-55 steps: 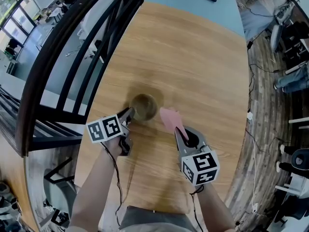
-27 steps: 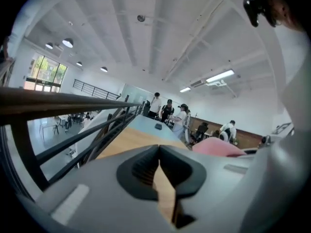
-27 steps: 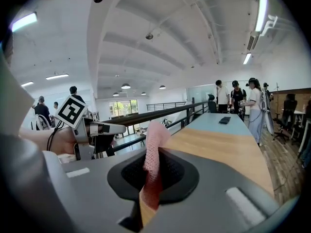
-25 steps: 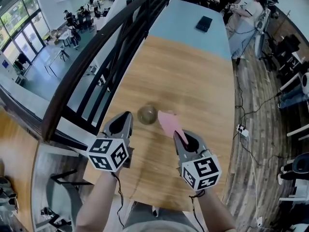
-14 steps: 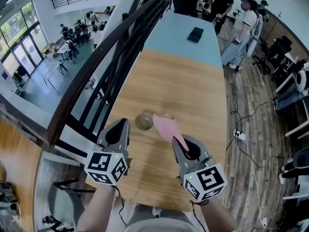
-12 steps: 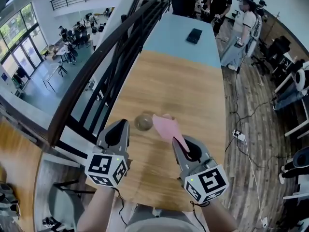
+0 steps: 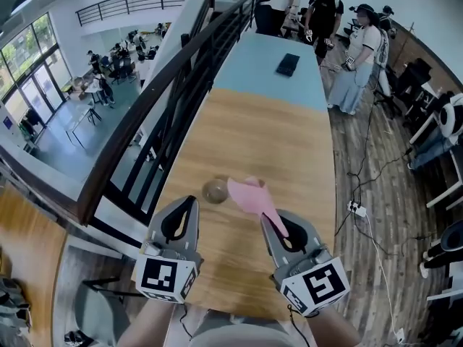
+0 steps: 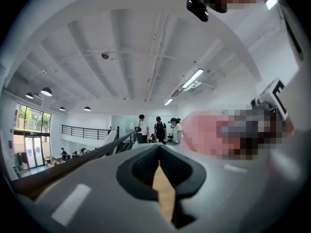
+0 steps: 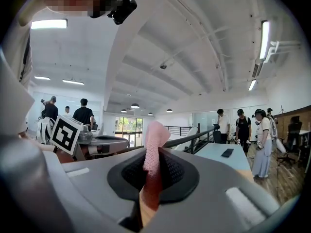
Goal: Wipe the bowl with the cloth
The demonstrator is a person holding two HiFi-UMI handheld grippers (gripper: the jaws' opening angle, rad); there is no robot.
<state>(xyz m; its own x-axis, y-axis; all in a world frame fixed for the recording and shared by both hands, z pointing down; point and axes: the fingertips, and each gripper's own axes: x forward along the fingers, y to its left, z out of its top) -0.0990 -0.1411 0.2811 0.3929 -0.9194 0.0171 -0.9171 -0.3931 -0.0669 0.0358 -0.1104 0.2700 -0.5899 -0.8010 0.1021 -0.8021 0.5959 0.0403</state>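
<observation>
far left there's a dark railing [image 7: 155,100] running along the edge of the long wooden table [image 7: 268,132], with a lower floor visible past it. next over is the left gripper [image 7: 189,201], pointing away from the person over the near end of the table. its jaws are pressed fully together with nothing between them, and in its own view you just see a sliver of tabletop through the gap behind the tips. a bit ahead and to the right of it sits the bowl [image 7: 215,191], a small round one standing upright on the wood with nobody gripping it. just right of the bowl in the head view is the pink cloth [image 7: 249,194], pinched by one end in the right gripper [image 7: 278,219], whose jaws are clamped on it. the rest of the cloth sticks out forward past the tips. can't tell if it touches the bowl. further up the table turns light blue and there's a flat dark thing [image 7: 287,64] lying on it, and a few people [image 7: 340,42] stand at the far right end.
</observation>
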